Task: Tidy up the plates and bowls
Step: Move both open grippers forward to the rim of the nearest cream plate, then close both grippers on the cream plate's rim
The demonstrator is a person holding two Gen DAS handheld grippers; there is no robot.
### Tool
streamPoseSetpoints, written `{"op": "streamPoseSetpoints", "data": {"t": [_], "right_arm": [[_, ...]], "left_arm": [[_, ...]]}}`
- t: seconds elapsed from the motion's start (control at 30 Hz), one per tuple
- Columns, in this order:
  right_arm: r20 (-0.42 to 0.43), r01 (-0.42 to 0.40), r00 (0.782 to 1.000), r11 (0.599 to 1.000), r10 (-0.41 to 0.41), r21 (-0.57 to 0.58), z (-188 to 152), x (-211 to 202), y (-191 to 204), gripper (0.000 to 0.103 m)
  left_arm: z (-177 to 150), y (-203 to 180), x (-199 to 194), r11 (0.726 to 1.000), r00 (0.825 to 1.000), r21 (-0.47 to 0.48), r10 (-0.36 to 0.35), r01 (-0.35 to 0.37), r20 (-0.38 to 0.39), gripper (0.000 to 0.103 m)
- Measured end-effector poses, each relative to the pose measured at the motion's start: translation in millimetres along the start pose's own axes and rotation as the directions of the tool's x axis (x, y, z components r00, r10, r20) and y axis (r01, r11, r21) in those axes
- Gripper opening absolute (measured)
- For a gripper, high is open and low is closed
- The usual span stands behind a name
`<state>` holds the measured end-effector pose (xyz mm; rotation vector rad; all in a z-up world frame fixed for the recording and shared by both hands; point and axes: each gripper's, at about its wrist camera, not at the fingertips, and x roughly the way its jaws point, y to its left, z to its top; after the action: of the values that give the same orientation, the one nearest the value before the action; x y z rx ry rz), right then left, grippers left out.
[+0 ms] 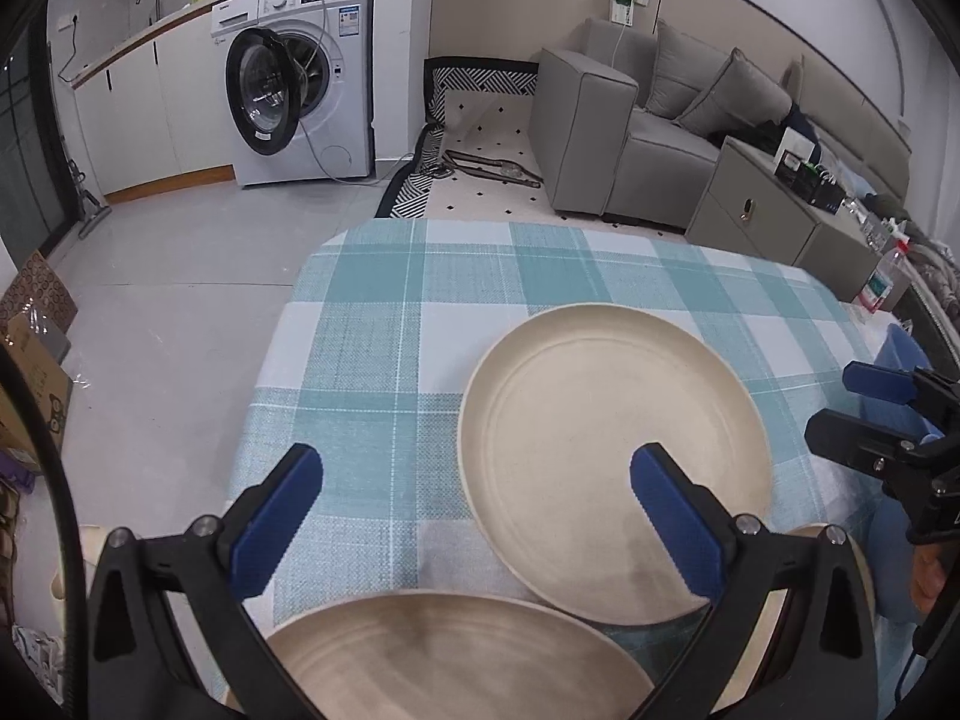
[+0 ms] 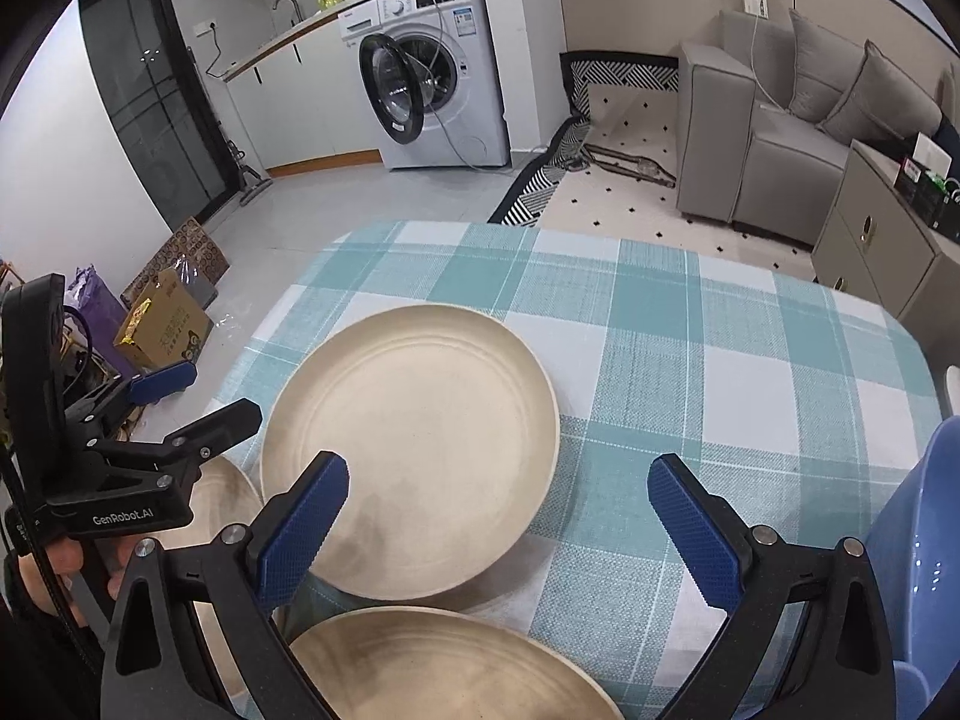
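Both grippers hung over the table w/ jaws wide apart, nothing between them; the left gripper (image 1: 474, 480) sat above a tan plate (image 1: 456, 654) at the near edge; the right gripper (image 2: 498, 492) sat above another tan plate (image 2: 456, 666); a large cream plate (image 2: 414, 450) lay flat on the teal checked tablecloth (image 2: 690, 360), mid-table, between the two; a blue bowl (image 2: 930, 540) stood at the right edge; washing machine (image 2: 432, 66) w/ door open and grey sofa (image 2: 780, 114) behind.
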<state>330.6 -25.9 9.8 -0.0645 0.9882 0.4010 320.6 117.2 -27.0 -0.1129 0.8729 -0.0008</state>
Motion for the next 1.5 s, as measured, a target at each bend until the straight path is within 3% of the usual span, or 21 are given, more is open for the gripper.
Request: {"op": "streamPoseSetpoints", "data": {"t": [0.17, 0.43, 0.67, 0.93, 1.1, 1.27, 1.4, 1.5], "right_arm": [[-0.027, 0.004, 1.000, 1.000, -0.004, 0.017, -1, 13, -4, 0.101], [-0.075, 0.010, 0.997, 1.000, -0.008, 0.029, -4, 31, -7, 0.088], [-0.112, 0.014, 0.994, 0.998, -0.007, 0.062, -6, 45, -5, 0.084], [-0.150, 0.000, 0.989, 0.998, 0.009, 0.061, -12, 56, 1, 0.065], [-0.157, 0.014, 0.988, 0.998, -0.004, 0.060, -13, 59, 2, 0.055], [-0.174, 0.020, 0.985, 0.995, -0.004, 0.093, -14, 64, -3, 0.051], [-0.181, 0.032, 0.983, 0.996, -0.017, 0.082, -17, 66, -2, 0.041], [-0.179, 0.037, 0.984, 0.996, -0.022, 0.080, -17, 65, -2, 0.038]], "left_arm": [[-1, 0, 8, 1.000, 1.000, 0.015, 0.005, -0.005, -0.013, 0.103], [-2, 2, 19, 1.000, 0.999, 0.001, -0.010, 0.010, -0.049, 0.101], [-5, 2, 28, 1.000, 0.997, 0.007, -0.003, 0.004, -0.082, 0.092], [-8, -4, 32, 0.999, 0.995, 0.050, 0.017, -0.012, -0.099, 0.085], [-10, -5, 35, 0.998, 0.994, 0.057, 0.014, -0.008, -0.113, 0.078], [-11, -7, 37, 0.998, 0.992, 0.069, 0.000, 0.009, -0.125, 0.064], [-14, -7, 40, 0.998, 0.990, 0.065, -0.014, 0.023, -0.139, 0.056], [-15, -8, 39, 0.997, 0.989, 0.059, -0.038, 0.047, -0.145, 0.050]]}}
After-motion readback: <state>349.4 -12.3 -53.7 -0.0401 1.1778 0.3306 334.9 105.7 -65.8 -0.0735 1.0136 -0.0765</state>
